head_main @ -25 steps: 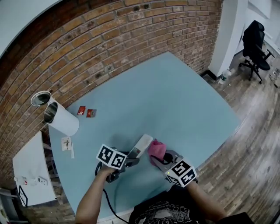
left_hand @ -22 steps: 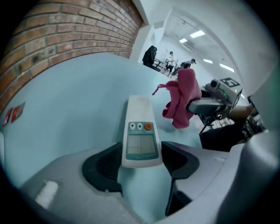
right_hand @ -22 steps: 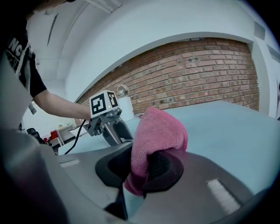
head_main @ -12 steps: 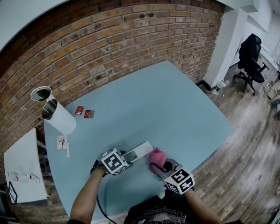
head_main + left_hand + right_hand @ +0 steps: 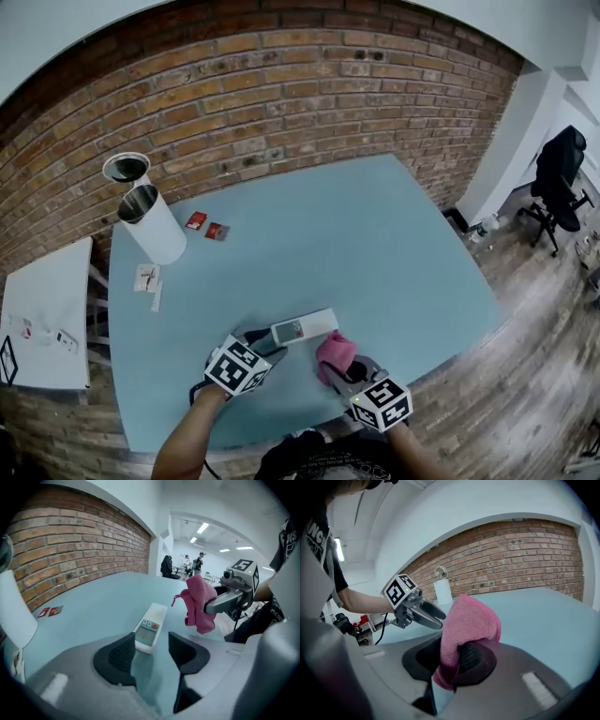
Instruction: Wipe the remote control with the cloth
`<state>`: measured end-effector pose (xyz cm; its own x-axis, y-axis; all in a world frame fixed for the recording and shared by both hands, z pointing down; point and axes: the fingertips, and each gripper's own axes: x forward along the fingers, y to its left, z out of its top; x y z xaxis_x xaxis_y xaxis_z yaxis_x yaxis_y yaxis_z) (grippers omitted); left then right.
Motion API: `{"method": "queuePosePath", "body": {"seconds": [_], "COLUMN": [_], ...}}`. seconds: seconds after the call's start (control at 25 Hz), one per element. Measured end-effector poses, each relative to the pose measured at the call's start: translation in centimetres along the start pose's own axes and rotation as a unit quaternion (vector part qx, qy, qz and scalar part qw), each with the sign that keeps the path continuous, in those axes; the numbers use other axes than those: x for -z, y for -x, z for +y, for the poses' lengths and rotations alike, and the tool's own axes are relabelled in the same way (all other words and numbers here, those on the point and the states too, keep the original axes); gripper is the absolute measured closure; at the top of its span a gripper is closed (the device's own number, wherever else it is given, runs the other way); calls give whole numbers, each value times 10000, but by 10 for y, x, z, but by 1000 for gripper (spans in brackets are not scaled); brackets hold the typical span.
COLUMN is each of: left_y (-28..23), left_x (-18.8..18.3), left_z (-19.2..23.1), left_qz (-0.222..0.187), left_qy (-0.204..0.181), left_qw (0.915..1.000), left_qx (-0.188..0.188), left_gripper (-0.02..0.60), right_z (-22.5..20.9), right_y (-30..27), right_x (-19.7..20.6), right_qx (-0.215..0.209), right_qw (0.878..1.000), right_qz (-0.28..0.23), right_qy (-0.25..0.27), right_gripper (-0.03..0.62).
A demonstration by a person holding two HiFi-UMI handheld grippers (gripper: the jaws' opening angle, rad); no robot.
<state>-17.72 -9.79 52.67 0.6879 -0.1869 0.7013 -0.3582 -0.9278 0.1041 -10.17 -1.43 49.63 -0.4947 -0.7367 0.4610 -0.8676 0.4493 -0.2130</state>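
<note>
The white remote control with its small screen lies on the blue table, just left of the pink cloth. My left gripper is at the remote's near end. In the left gripper view the remote rests against the left pad, with a gap to the right pad, and the jaws are closing. My right gripper is shut on the cloth, which bulges over its fingers. The cloth hangs to the right of the remote, apart from it.
A white cylinder and a metal cup stand at the table's far left, with two small red cards and paper slips nearby. A white side table is at the left, an office chair far right.
The left gripper has risen and rolled, and its jaws have narrowed around the remote's near end. The remote now lies more crosswise in the head view. The right gripper shifted slightly, still gripping the cloth.
</note>
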Motion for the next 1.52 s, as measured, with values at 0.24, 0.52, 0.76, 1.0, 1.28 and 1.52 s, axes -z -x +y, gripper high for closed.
{"method": "queuePosePath", "body": {"seconds": [0.24,0.52,0.76,1.0,1.28,1.52], "left_y": [28,39,43,47,51,51], "left_x": [-13,-25,-23,-20,-20,-17], "left_z": [-26,-82,-120,-140,-159,-169], "left_qz": [-1063,-1697,-1832,-1895,-1890,-1816], "left_qy": [798,1548,1738,2130,2111,2076], "left_qw": [9870,9646,9539,9388,9360,9368], "left_qx": [-908,-1293,-1621,-1933,-2088,-2150], "left_gripper": [580,580,580,581,582,583], "right_z": [13,23,33,38,46,48], "right_y": [4,26,48,67,80,87], "right_x": [-9,-13,-7,-3,4,8], "right_qx": [-285,-590,-749,-918,-1070,-1109], "right_qw": [9995,9979,9966,9951,9933,9929], "right_qz": [-45,-134,-121,-167,-193,-207], "right_qy": [147,226,323,337,383,387], "right_gripper": [530,531,531,532,531,531]}}
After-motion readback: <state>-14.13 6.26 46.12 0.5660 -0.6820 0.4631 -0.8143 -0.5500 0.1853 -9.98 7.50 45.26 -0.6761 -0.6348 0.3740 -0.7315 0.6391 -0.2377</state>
